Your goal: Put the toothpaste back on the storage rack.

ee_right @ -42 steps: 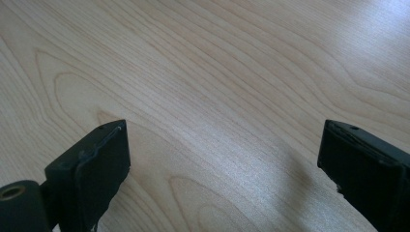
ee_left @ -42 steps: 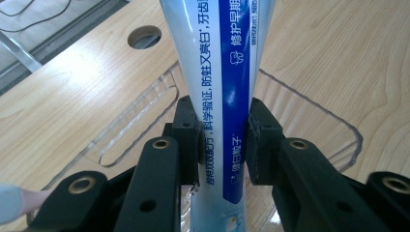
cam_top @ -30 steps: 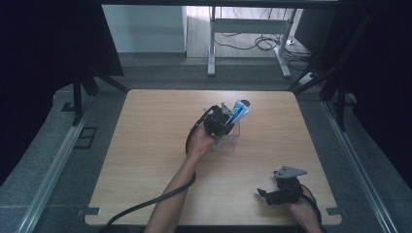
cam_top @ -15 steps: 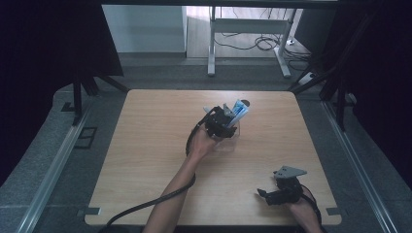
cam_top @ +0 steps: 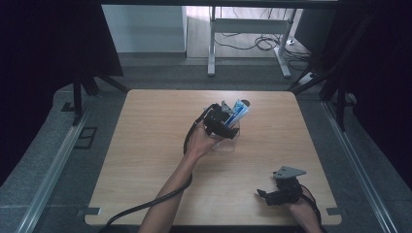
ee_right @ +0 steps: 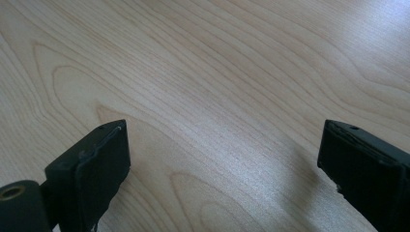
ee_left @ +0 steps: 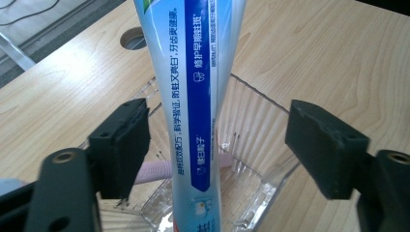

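Note:
A blue and white toothpaste tube (ee_left: 198, 96) stands tilted in a clear ribbed plastic cup (ee_left: 256, 125), with a pink handle (ee_left: 154, 171) lying low in the cup. My left gripper (ee_left: 217, 140) is over the cup and its jaws have just been opening; the tube stands between the pads without touching them. In the high view the left gripper (cam_top: 224, 121) sits at the cup (cam_top: 228, 138) near the table's middle, the tube (cam_top: 239, 110) poking up. My right gripper (ee_right: 220, 164) is open over bare wood, and shows at the front right (cam_top: 274, 194) in the high view.
The wooden table (cam_top: 145, 145) has a round cable hole (ee_left: 134, 37) just beyond the cup. A black cable trails from the left gripper off the front edge. Metal desk legs and cables stand on the floor beyond the table.
The left gripper's jaws have spread apart at the cup and the tube stands in the cup. The right hand has stayed put.

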`<action>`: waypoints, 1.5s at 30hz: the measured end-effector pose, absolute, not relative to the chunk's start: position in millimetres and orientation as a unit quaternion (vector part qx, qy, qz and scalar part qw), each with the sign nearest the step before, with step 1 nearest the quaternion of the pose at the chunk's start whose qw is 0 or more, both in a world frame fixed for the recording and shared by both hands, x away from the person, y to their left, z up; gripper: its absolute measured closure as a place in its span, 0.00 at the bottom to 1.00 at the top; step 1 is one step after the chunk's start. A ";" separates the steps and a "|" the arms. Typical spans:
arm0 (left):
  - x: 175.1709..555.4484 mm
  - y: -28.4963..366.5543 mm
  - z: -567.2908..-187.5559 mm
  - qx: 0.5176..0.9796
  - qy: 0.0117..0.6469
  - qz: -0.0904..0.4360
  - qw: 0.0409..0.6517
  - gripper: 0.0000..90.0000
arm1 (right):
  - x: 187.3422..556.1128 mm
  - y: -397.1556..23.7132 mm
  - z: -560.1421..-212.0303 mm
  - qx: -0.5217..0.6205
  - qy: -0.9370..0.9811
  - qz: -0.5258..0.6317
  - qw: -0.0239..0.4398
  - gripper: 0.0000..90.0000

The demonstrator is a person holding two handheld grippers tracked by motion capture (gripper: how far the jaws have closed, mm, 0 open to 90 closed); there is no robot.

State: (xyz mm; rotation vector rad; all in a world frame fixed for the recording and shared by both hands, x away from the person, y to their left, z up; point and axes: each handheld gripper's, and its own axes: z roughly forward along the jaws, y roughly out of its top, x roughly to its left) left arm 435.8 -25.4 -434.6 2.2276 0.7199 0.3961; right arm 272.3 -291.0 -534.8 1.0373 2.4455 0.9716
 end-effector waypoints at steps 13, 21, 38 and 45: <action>424.4 -18.4 -419.3 0.875 0.271 0.153 0.370 0.16 | 272.0 -290.7 -534.1 0.363 0.852 0.342 0.157 0.05; 417.8 -10.4 -414.1 0.874 0.271 0.147 0.376 0.16 | 272.0 -290.7 -534.0 0.363 0.852 0.343 0.158 0.05; 401.6 6.5 -408.9 0.871 0.272 0.141 0.384 0.16 | 271.8 -290.1 -533.8 0.364 0.851 0.343 0.159 0.05; 395.8 25.0 -411.4 0.860 0.282 0.129 0.404 0.17 | 272.2 -290.1 -534.5 0.364 0.851 0.343 0.159 0.05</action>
